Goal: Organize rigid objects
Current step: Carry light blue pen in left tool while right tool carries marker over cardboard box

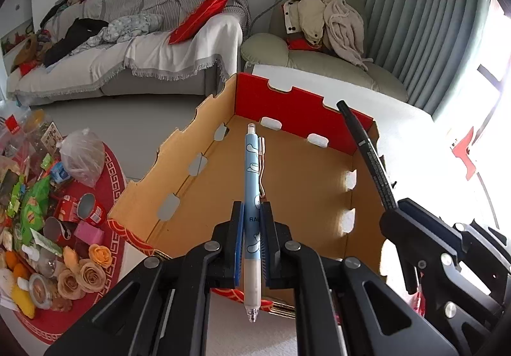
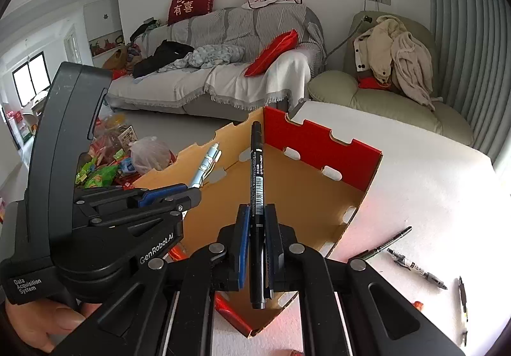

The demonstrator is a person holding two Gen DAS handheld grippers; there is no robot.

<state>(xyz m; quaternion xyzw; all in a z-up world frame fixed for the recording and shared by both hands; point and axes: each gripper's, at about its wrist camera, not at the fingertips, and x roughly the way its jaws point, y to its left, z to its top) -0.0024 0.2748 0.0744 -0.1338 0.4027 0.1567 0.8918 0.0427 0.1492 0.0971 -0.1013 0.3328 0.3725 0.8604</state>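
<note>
My left gripper (image 1: pixel 252 212) is shut on a light blue pen (image 1: pixel 253 183) with a white grip, held upright over the open cardboard box (image 1: pixel 303 196) with red outer walls. My right gripper (image 2: pixel 257 215) is shut on a black marker pen (image 2: pixel 257 183), also held over the box (image 2: pixel 303 196). The right gripper with the black marker (image 1: pixel 370 158) shows at the right of the left wrist view. The left gripper with the blue pen (image 2: pixel 206 166) shows at the left of the right wrist view. The box floor looks bare.
The box stands on a white table (image 2: pixel 415 180). Three pens (image 2: pixel 418 269) lie on the table right of the box. A low red table (image 1: pixel 105 263) with snacks, cans and paper roses is at the left. A sofa (image 1: pixel 143 46) and an armchair (image 1: pixel 319 46) stand behind.
</note>
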